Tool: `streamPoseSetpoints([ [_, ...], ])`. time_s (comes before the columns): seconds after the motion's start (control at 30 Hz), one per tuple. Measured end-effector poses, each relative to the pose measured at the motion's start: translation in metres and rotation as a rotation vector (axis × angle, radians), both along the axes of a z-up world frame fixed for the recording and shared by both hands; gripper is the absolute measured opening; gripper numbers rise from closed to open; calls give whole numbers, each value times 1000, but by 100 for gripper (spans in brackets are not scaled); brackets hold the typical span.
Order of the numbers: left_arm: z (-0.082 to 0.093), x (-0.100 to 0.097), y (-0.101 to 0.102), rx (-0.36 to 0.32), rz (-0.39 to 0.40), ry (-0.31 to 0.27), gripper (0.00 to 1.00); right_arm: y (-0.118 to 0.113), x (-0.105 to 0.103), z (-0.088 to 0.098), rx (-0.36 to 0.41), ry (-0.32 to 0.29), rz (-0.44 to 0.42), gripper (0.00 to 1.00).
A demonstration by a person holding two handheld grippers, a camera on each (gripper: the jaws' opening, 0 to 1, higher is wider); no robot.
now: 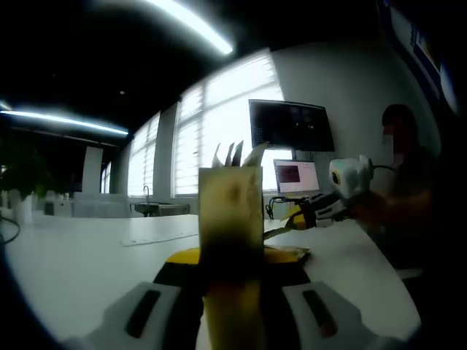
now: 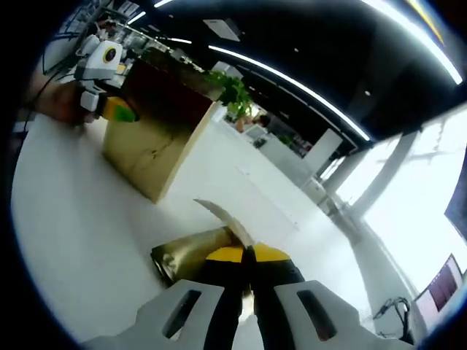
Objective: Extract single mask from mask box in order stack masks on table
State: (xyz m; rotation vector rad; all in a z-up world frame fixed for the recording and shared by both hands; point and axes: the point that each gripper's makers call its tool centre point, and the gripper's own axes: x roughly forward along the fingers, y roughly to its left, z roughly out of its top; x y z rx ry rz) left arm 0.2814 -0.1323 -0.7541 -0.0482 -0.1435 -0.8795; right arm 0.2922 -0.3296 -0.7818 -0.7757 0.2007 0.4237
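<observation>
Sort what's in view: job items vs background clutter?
Job:
- mask box, held by the left gripper
- mask, pinched in the right gripper
- gold packet on the table

Just around:
- monitor
- laptop
- plant

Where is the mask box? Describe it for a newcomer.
On the white table, beyond the flat gold packet, stands the mask box. It alone is tall and upright, gold-tan, with white masks poking from its top.

Left claw apparently clamps upright mask box.
</observation>
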Motion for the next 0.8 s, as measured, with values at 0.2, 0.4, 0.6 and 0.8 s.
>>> streamPoseSetpoints([
  [0.2,0,1,1,0,0,1,31,1,-4,-22,-12,33,9,0],
  [0.4,0,0,1,1,1,1,31,1,-9,-33,4,50,4,0],
  [0.6,0,-1,0,0,1,1,31,2,-12,-43,-1,72,13,0],
  [0.8,0,0,1,1,1,1,31,2,-14,-51,-5,89,17,0],
])
